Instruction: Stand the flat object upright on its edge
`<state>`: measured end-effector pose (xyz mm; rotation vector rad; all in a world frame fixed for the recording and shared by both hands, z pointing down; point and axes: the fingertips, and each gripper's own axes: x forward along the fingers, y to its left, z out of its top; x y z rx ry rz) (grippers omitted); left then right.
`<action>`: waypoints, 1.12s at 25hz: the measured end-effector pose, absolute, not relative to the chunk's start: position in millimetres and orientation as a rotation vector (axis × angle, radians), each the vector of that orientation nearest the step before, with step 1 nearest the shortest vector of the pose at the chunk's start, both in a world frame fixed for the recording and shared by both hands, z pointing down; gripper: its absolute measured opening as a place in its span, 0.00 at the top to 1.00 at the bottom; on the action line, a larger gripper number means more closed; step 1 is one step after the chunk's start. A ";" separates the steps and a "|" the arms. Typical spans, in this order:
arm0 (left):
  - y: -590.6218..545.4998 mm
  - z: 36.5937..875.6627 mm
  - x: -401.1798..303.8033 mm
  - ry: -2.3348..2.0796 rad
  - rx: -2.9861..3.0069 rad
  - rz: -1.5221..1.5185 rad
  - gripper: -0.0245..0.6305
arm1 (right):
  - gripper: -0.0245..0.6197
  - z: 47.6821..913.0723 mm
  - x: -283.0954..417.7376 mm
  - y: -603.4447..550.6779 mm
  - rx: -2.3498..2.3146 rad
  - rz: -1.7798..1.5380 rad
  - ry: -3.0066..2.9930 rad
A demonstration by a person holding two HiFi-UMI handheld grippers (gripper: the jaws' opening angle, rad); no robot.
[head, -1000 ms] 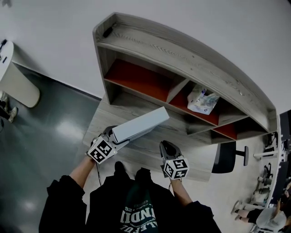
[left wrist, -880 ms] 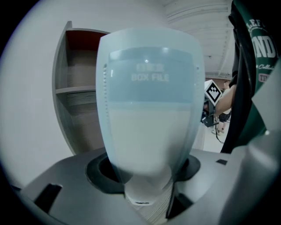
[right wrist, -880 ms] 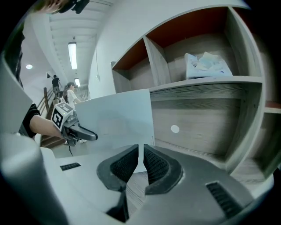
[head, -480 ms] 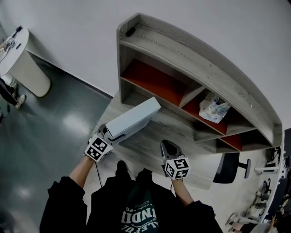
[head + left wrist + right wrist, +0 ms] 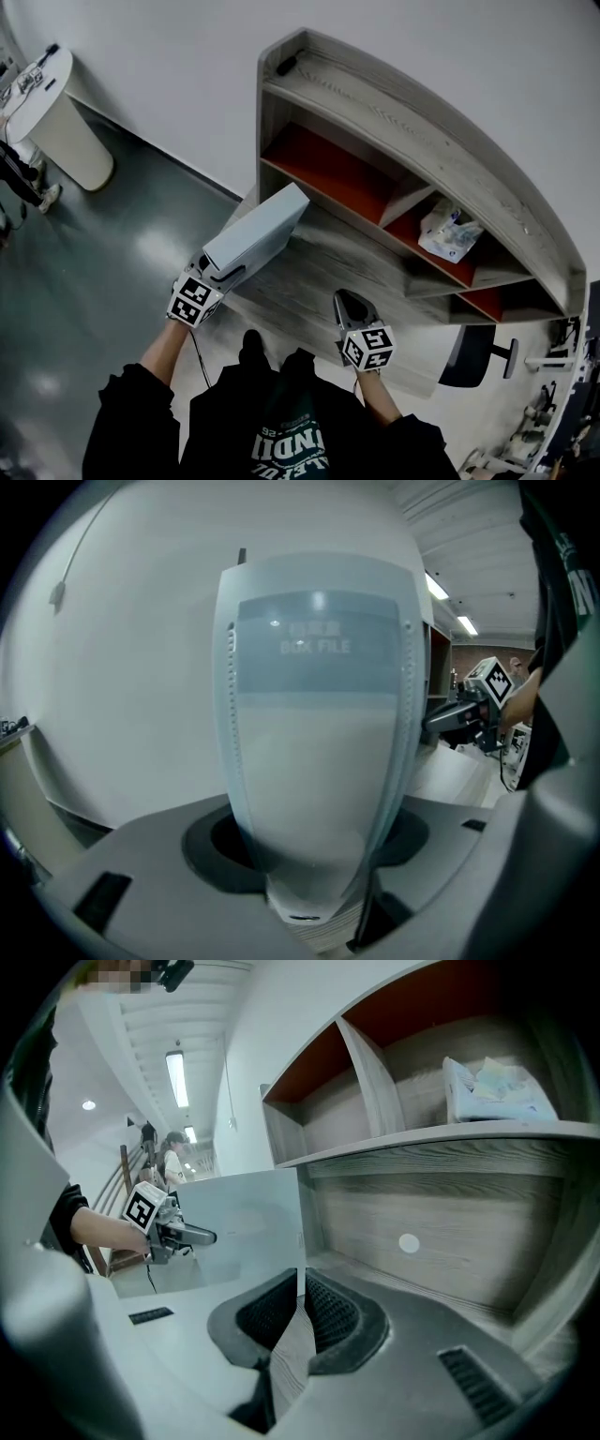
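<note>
Head view: box file [image 5: 255, 234] held above the left edge of the desk [image 5: 319, 277].
Its near end sits clamped in the left gripper [image 5: 225, 274], jaws wide; the right gripper [image 5: 349, 302], empty, has just closed. Gripped at one end, the file may twist loose or clip the shelf unit [image 5: 422, 112], where one compartment holds a white packet [image 5: 450, 232].

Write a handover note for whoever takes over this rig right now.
Left gripper: shut on one end of the box file, held tilted over the left end of the desk, before the shelf unit; contact with the desk unclear.
Right gripper: shut, jaws have just been closing, nothing between them, over the desk.
Done: file gripped.
Left: stand it upright on its edge, perhaps steadying with the right, then release.
</note>
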<state>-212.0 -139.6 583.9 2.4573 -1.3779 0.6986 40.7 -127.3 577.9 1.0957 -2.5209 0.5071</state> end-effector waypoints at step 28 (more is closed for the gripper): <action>-221.0 589.7 -230.0 -1.701 2.280 0.522 0.55 | 0.89 583.3 77.8 -139.9 1.205 0.539 -2.442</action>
